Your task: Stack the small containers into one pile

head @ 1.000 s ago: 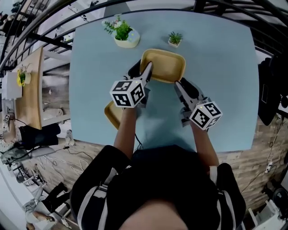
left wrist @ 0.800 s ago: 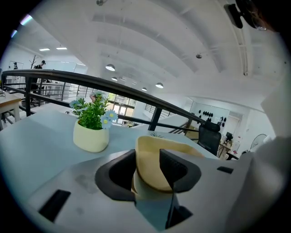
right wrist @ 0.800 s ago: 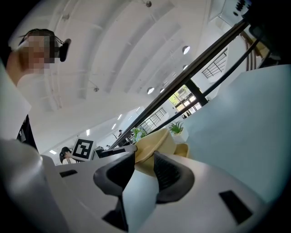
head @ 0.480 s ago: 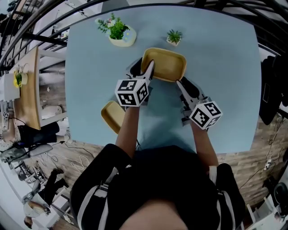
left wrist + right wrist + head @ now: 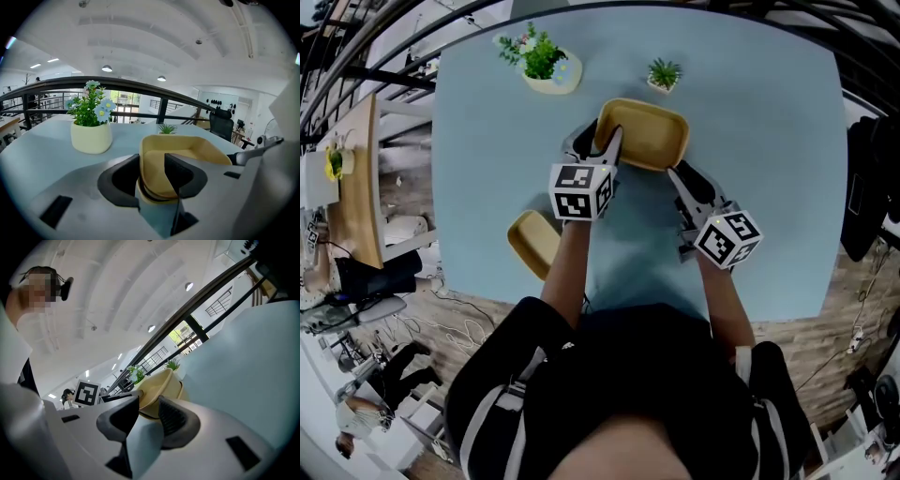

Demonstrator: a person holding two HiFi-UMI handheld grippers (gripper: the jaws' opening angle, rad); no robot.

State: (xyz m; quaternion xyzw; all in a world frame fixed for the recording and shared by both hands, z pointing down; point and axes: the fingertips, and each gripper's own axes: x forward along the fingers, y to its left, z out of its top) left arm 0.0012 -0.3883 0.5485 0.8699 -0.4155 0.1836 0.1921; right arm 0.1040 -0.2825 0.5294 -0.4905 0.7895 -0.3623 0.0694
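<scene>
Blue table, left gripper pinching empty container, second container apart

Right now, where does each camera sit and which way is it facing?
Head view: on the head, steeply down at the blue table; forearms, left tool and right tool show.
Left gripper view: rides left tool, facing flower pot; its jaws show.
Right gripper view: rides right tool, tilted; its jaws show.
All share the yellow container.

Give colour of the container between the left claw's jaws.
Mustard yellow, plain. The container shows best in the left gripper view.
</scene>
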